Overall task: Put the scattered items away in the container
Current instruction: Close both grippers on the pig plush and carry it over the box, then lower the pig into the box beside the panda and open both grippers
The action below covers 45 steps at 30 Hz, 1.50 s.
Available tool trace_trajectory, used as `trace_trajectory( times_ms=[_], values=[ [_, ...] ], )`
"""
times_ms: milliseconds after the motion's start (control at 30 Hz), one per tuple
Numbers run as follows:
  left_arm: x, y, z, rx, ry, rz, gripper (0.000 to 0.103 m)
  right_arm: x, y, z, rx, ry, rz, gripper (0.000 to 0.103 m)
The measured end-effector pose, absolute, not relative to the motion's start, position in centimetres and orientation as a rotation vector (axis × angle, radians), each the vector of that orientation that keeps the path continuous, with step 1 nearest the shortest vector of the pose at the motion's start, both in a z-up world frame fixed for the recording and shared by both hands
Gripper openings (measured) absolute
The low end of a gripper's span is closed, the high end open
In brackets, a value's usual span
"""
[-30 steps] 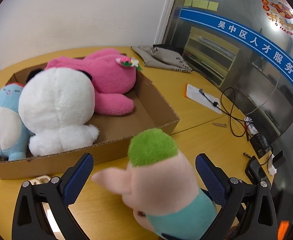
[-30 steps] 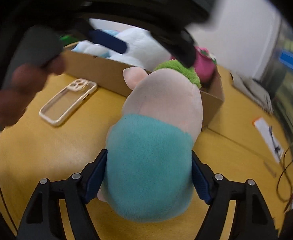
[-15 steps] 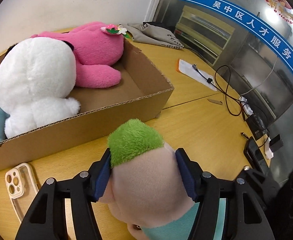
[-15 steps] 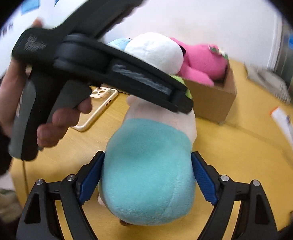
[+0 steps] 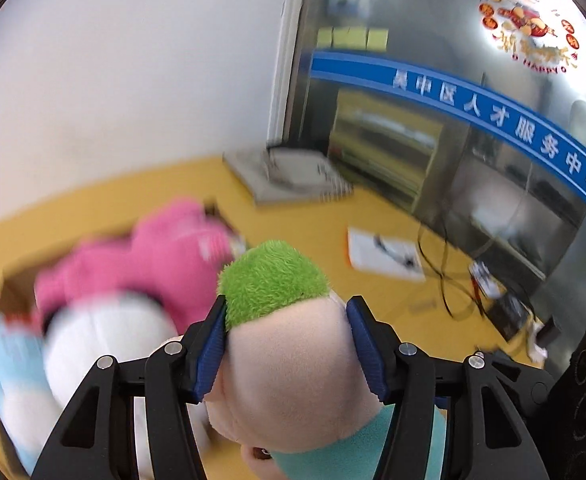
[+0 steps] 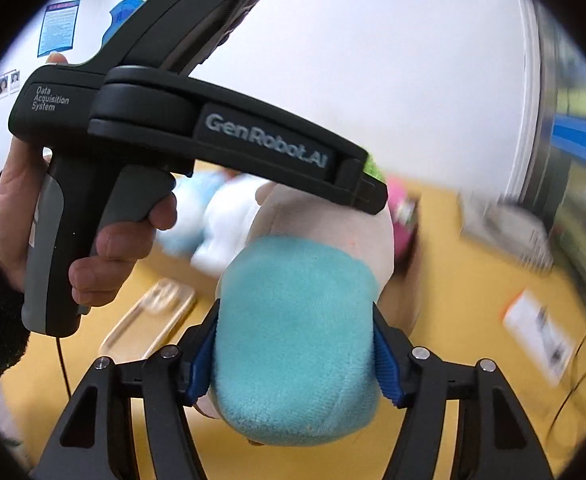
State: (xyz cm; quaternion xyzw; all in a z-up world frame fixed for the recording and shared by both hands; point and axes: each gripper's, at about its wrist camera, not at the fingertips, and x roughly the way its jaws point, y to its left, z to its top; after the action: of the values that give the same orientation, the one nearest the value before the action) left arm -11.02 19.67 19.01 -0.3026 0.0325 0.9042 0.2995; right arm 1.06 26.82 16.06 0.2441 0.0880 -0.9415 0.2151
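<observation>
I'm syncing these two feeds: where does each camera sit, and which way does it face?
Left wrist: on the left tongs, facing the cardboard box and glass wall; its fingers clamp the plush doll at the head.
Right wrist: on the right tongs, facing the white wall; shows the left hand.
Shared: the doll, clamped by both; the pink plush.

Black tongs [image 5: 289, 344] with blue ribbed pads [image 5: 209, 354], silver screws; bare hand [image 6: 93, 236], perhaps dark fuzzy sleeve.

Grey cloth [image 5: 289, 174], white paper [image 5: 385, 258] and black cables [image 5: 445, 280] on the yellow table [image 5: 321, 224]; a phone case [image 6: 149, 320].
</observation>
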Motion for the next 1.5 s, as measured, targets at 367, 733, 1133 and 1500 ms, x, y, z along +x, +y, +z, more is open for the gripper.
trace_trajectory(
  times_ms=[367,733,1133,1500],
  values=[
    [-24.9,22.6,8.9,-1.135,0.059,2.212,0.063,-10.2,26.9,9.7,0.898,0.307,-2.647,0.069],
    [-25.9,23.1,7.3,-1.193,0.012,2.174,0.069,-11.1,29.8,10.8,0.974,0.100,-2.612,0.041],
    [-26.0,22.8,6.8,-1.227,0.091,2.305,0.072,-11.6,29.7,8.4,1.067,-0.002,-2.584,0.041],
    [-19.1,17.9,12.2,-1.106,-0.006,2.454,0.088,-5.0,29.0,12.2,0.994,-0.039,-2.709,0.083]
  ],
)
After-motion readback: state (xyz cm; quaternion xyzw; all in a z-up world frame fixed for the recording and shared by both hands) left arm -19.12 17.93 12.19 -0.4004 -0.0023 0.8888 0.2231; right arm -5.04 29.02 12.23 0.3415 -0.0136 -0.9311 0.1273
